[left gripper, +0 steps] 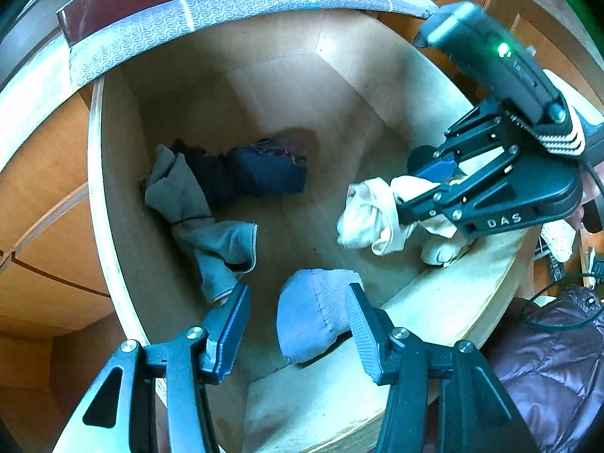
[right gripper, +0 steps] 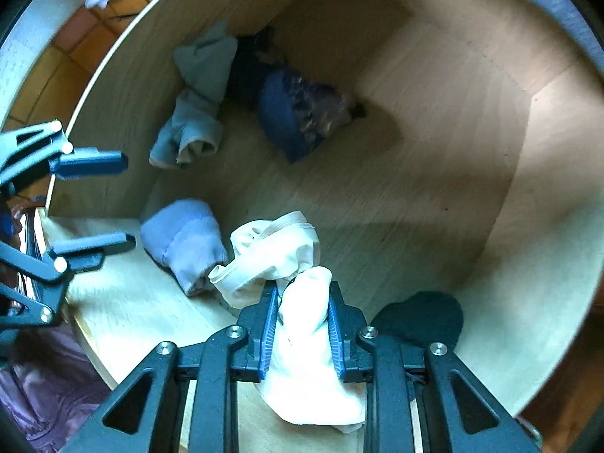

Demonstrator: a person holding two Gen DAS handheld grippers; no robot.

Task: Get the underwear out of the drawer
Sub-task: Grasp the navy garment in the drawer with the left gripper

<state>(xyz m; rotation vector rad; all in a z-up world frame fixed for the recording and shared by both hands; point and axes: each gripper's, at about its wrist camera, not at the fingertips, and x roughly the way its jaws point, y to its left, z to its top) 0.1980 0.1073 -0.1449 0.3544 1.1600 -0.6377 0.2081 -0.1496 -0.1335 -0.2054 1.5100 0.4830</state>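
**Right Gripper Clamped on White Underwear Over Open Drawer**

Right gripper (right gripper: 302, 302): the jaws stand narrow, both blue pads pressed against a bunched piece of white underwear (right gripper: 287, 253). The cloth fills the gap between the pads. Part of it bulges out beyond the fingertips toward 11 o'clock in the right wrist view, with an elastic band visible at its far end; the rest hangs back between the fingers toward the camera. In the left wrist view the same gripper (left gripper: 422, 188) sits at 3 o'clock, and the underwear (left gripper: 368, 219) hangs from its tips above the drawer's front right area.

Left gripper (left gripper: 298, 302): the jaws are spread wide and grasp nothing. It hovers over the front edge of the drawer (left gripper: 434, 302). The right-hand finger overlaps a light blue sock (left gripper: 313, 317) in the picture; contact cannot be confirmed. In the right wrist view this gripper (right gripper: 126, 202) appears at 9 o'clock, with nothing between its fingers.

Drawer contents, left wrist view:
- Light blue sock: 6 o'clock, against the front wall.
- Grey garment (left gripper: 196, 219): 9 o'clock, crumpled on the floor.
- Dark blue garment (left gripper: 256, 173): near centre, touching the grey one.

A black item (right gripper: 422, 317) lies at 5 o'clock in the right wrist view, just beside the right gripper's finger.
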